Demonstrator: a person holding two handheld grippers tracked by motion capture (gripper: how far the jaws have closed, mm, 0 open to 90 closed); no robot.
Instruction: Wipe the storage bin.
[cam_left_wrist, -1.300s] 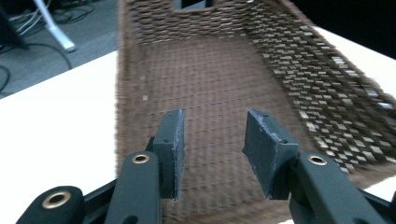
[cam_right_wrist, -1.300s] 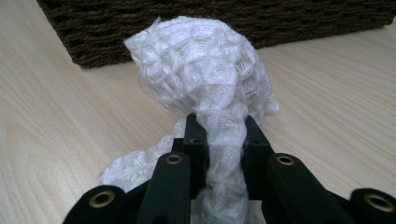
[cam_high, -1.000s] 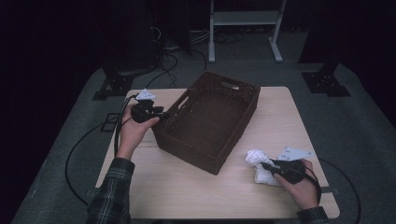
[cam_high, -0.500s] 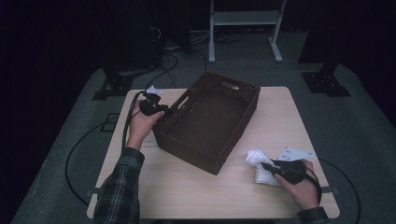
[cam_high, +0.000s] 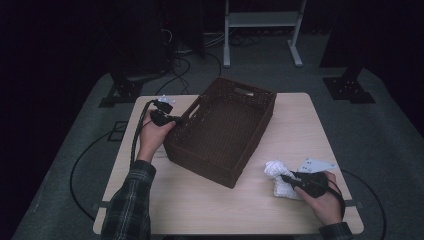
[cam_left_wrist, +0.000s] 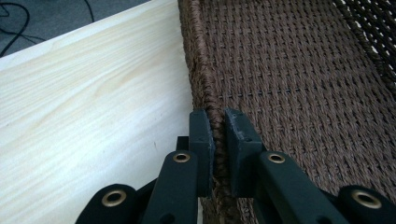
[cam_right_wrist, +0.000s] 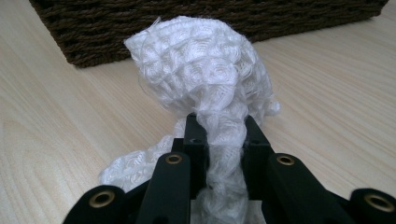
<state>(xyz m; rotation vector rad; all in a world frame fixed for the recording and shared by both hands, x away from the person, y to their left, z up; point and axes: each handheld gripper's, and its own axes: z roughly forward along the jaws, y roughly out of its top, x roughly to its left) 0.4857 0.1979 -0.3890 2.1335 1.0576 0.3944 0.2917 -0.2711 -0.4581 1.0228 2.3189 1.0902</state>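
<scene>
Since a second ago our left gripper (cam_high: 172, 120) has come down onto the near-left rim of the brown wicker basket (cam_high: 225, 132), and its jaws have just been closing; they now pinch the woven rim between the pads. Our right hand (cam_high: 325, 197) has not moved.

The left gripper view shows the braided edge (cam_left_wrist: 218, 135) squeezed between the two black jaws, with the basket's woven floor on one side and the pale wooden table (cam_left_wrist: 93, 116) on the other. The right gripper view shows the right gripper (cam_right_wrist: 219, 128) clamped on a bunched white knitted cloth (cam_right_wrist: 205, 65) lying on the table just in front of the basket wall.

From above, our left forearm reaches forward beside the basket; the right hand rests at the table's near-right corner.
</scene>
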